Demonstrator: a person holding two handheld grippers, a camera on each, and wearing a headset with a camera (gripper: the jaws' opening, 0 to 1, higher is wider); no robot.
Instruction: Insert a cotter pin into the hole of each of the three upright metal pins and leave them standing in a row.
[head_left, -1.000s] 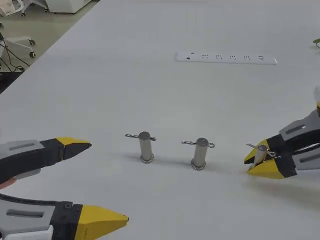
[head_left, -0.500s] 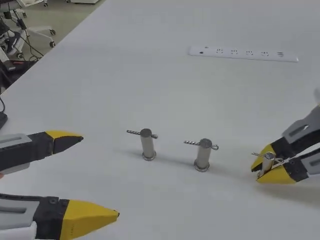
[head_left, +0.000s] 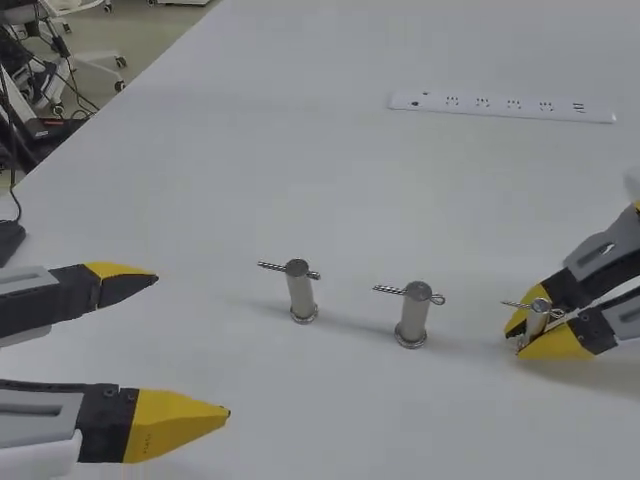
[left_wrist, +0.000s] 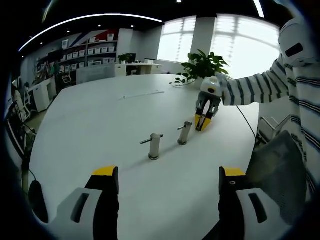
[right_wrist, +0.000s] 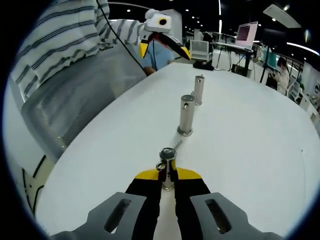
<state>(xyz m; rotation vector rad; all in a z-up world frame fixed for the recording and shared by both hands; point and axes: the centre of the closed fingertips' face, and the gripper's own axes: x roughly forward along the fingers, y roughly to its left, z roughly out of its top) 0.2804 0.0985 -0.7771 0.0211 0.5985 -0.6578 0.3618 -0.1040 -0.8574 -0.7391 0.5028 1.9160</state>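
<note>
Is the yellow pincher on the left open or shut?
Open. The left gripper's two yellow tips stand far apart, with bare table between them and nothing held.

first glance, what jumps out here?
A row on the white table: the left metal pin and middle metal pin stand free, cotter pins through their tops. The right hand-held gripper is shut on the third metal pin; the left hand-held gripper hangs open, near left.

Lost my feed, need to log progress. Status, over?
Left gripper open, empty. Right gripper shut on third pin, cotter pin through it. Other two pins upright, pinned. Nothing blocking.
</note>
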